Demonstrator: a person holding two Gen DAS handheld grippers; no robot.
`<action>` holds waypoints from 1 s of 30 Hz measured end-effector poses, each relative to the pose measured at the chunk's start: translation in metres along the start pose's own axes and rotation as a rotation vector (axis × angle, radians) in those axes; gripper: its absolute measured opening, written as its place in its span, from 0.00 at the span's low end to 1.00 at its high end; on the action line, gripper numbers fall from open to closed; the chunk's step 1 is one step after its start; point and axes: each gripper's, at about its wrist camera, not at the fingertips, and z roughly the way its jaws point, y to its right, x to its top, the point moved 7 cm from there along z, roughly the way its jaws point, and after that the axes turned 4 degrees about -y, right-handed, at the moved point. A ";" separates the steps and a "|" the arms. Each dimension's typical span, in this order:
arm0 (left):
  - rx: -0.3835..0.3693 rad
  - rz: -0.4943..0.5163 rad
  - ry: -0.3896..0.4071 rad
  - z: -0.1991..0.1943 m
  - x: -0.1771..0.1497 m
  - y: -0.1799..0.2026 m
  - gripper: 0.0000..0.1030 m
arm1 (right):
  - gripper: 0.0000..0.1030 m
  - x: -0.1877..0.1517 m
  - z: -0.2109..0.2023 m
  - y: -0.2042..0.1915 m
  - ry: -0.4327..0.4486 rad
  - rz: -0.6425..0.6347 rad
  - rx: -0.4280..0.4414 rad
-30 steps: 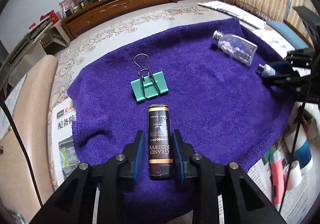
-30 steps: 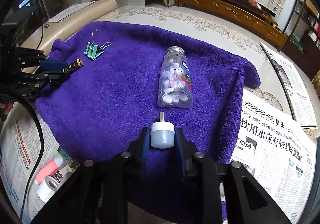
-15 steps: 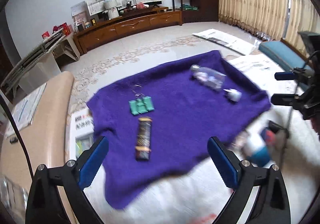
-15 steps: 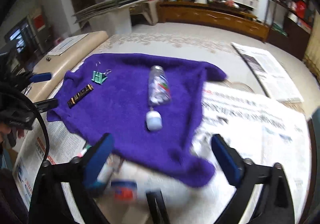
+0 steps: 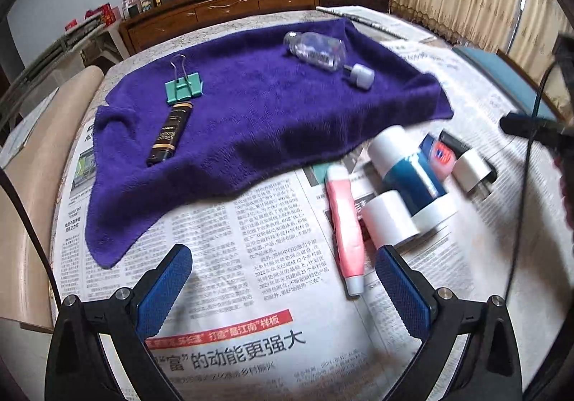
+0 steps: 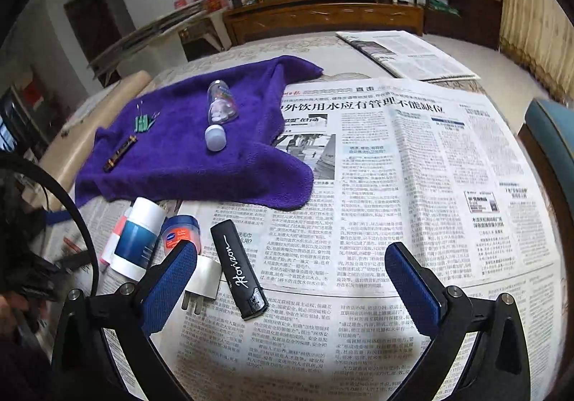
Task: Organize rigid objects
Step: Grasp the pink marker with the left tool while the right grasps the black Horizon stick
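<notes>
1. The left tongs (image 5: 283, 288) are spread wide, with only newspaper (image 5: 222, 243) between the blue pads.
2. The right tongs (image 6: 290, 288) are spread wide too. They hold nothing.
3. Both tongs have just been opening, and nothing is between them now.
4. A purple towel (image 5: 272, 121) lies on the table (image 5: 222, 31), partly on top of the newspaper.
5. Four things lie on the towel.
6. A green clip (image 5: 183, 89) sits near the far left side of it.
7. A dark tube (image 5: 168, 133) with gold writing lies just in front of the clip. They look like they touch.
8. A clear bottle (image 5: 317, 51) lies on its side near the far right. It has small pills in it.
9. A small grey cap (image 5: 360, 75) lies just beside the bottom of the bottle.
10. More things lie off the towel, on the newspaper.
11. A pink tube (image 5: 346, 229) lies flat just beside a white roll (image 5: 389, 218).
12. A blue and white bottle (image 5: 412, 171) lies on its side, touching the roll.
13. A small blue jar (image 6: 179, 232) sits beside that bottle.
14. A white plug (image 6: 202, 281) lies by the left pad of the right tongs.
15. A black lighter (image 6: 238, 272) with white writing lies right next to the plug.
</notes>
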 end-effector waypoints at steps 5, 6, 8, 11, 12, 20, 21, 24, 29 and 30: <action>0.010 0.017 0.021 0.009 0.003 0.008 0.99 | 1.00 0.002 0.001 0.005 0.007 -0.012 -0.041; 0.016 0.025 0.023 0.010 0.004 0.010 0.99 | 1.00 0.002 0.003 0.005 0.003 -0.010 -0.042; 0.021 0.033 0.042 0.012 0.009 0.013 0.97 | 1.00 0.000 0.004 0.007 -0.004 -0.007 -0.035; -0.011 0.021 0.064 0.012 0.015 0.020 0.77 | 1.00 -0.002 0.005 0.008 -0.018 0.003 -0.026; -0.030 0.012 0.070 0.011 0.016 0.023 0.67 | 0.99 -0.002 0.005 0.008 -0.021 0.003 -0.023; -0.063 -0.001 0.111 0.005 0.012 0.032 0.26 | 0.97 -0.002 -0.007 0.006 0.009 -0.047 -0.022; -0.071 -0.003 0.111 0.004 0.011 0.031 0.16 | 0.97 -0.002 -0.007 0.005 0.008 -0.054 -0.026; -0.081 -0.003 0.121 0.004 0.010 0.031 0.16 | 0.90 -0.004 -0.004 0.005 -0.003 -0.070 -0.033; -0.055 -0.010 0.129 0.001 0.008 0.024 0.16 | 0.82 -0.007 0.001 0.000 -0.021 -0.091 -0.017; -0.057 -0.018 0.132 0.000 0.007 0.021 0.16 | 0.82 -0.008 0.002 -0.002 -0.024 -0.100 -0.015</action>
